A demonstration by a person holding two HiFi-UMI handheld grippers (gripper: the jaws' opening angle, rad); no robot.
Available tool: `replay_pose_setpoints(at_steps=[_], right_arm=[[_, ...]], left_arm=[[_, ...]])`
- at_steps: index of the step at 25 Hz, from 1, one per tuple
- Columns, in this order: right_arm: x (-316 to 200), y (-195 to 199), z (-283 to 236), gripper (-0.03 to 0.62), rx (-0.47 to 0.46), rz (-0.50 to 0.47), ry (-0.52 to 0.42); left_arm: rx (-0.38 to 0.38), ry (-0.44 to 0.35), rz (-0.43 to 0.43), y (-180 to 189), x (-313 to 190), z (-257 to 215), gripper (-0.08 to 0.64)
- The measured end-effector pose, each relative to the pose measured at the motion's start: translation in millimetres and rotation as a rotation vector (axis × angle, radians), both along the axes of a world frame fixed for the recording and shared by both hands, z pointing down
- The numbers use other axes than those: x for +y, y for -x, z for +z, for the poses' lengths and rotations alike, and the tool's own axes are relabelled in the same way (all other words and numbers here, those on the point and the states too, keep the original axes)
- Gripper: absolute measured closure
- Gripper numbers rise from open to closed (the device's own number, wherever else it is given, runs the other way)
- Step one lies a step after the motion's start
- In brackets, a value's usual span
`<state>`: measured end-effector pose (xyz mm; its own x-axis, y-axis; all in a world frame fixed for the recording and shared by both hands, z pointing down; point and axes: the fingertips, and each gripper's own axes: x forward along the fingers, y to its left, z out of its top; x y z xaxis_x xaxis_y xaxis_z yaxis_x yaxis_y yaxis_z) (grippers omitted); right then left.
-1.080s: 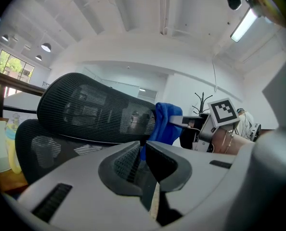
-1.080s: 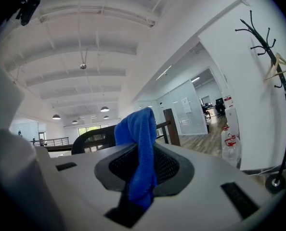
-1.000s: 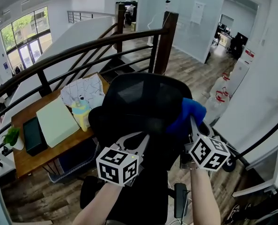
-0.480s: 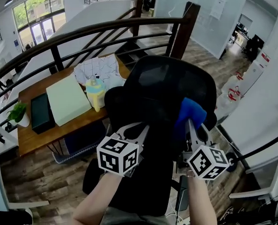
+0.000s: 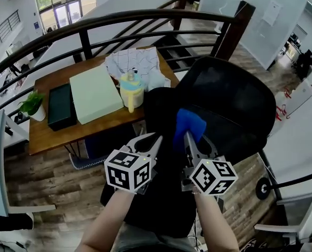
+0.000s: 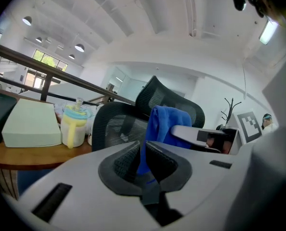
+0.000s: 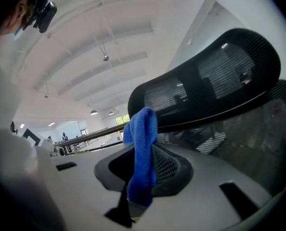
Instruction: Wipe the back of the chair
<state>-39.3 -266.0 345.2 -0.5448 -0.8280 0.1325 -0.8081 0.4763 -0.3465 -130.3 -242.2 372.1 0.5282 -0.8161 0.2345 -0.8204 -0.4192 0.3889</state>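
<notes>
The black mesh chair [image 5: 235, 104] stands on the wooden floor just off the near edge of the desk [image 5: 51, 135], towards its right end, with both grippers raised against its back from the person's side. The right gripper [image 5: 189, 136] reaches up at the dark mesh, while the left gripper [image 5: 147, 140] sits just beside it on the left, also close to the chair. In the right gripper view the right gripper [image 7: 144, 170] has its jaws clamped on a blue cloth [image 7: 142, 153], whose folded top stands up above the pads and whose loose end hangs down in front of them. The cloth [image 5: 189, 122] lies over the edge of the mesh in the head view, but whether it presses on the mesh cannot be told. In the left gripper view the left gripper [image 6: 144, 160] has its jaws drawn almost together, with only a thin slit between the pads and nothing gripped. The cloth [image 6: 167, 124] shows beyond them against the chair [image 6: 114, 129]. The chair [image 7: 258, 129] is all black, with see-through mesh stretched in a dark frame and a curved upper panel set above a broader lower one. A yellow bottle [image 5: 131, 91] stands near the desk's right end, close to the chair.
</notes>
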Motion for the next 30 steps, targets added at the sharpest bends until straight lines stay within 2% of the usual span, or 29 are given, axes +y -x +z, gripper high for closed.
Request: replay_pose_setpoints(at_steps=[5, 13, 17, 25, 30], right_arm=[[-20.7, 47.3, 20.8, 0.508, -0.001, -0.069, 0.044], [-50.0, 102.1, 43.7, 0.508, -0.029, -0.106, 0.096], [-69.3, 101.1, 52.8, 0.508, -0.013, -0.087, 0.124], [-82.3, 78.5, 59.0, 0.505, 0.030, -0.057, 0.130], [-83.0, 59.3, 60.6, 0.503, 0.052, -0.029, 0.126]], left_arm=[[0.014, 0.029, -0.070, 33.8, -3.2, 13.1, 0.514], [0.038, 0.067, -0.115, 46.3, -4.5, 29.9, 0.514], [0.058, 0.075, -0.129, 46.6, -6.0, 32.4, 0.514], [0.001, 0.092, -0.065, 27.9, -16.3, 42.8, 0.514], [-0.008, 0.101, -0.051, 16.8, -19.2, 44.2, 0.514]])
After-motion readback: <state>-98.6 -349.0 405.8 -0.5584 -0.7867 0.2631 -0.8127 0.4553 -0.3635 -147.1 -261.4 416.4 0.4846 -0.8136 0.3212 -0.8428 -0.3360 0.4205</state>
